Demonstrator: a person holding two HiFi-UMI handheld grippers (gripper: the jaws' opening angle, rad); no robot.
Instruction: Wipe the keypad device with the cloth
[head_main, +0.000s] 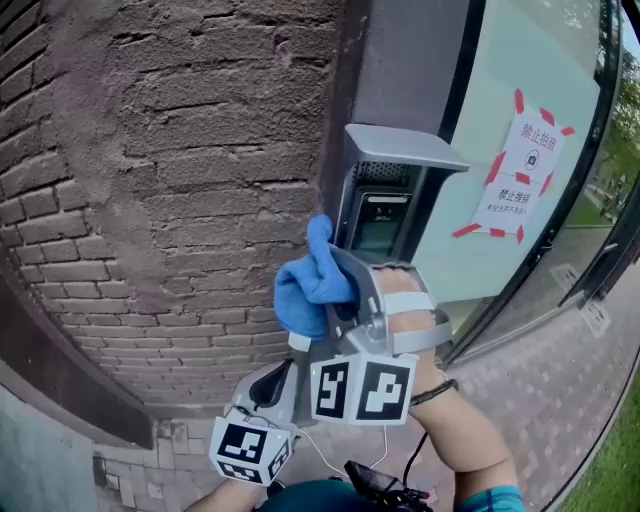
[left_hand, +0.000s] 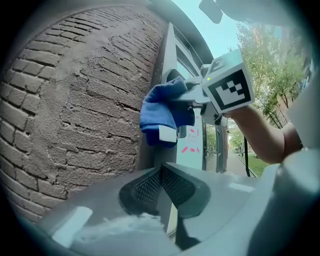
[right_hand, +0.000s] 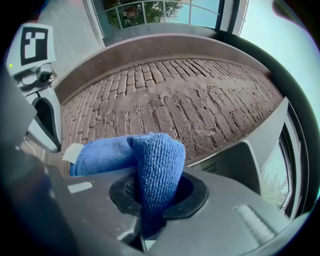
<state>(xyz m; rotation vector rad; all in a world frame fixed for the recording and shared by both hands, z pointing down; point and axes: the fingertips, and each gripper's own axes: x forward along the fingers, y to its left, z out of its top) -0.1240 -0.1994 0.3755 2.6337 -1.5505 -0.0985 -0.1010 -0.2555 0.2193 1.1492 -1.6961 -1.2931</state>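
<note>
The keypad device (head_main: 384, 216), dark with a small screen under a grey hood, is fixed to a dark pillar beside a brick wall. A blue cloth (head_main: 309, 281) is bunched just left of the device's lower half, and my right gripper (head_main: 336, 290) is shut on it. In the right gripper view the cloth (right_hand: 151, 162) folds out of the jaws toward the bricks, with the device's grey hood (right_hand: 239, 164) at right. My left gripper (head_main: 268, 395) hangs lower, away from the device, shut with nothing in it (left_hand: 167, 191). From it, the cloth (left_hand: 161, 113) shows above.
The brick wall (head_main: 180, 170) fills the left. Right of the pillar is a glass panel with a paper notice (head_main: 523, 172) taped in red. A stone ledge (head_main: 60, 372) juts out at lower left. Brick paving (head_main: 560, 395) lies below right.
</note>
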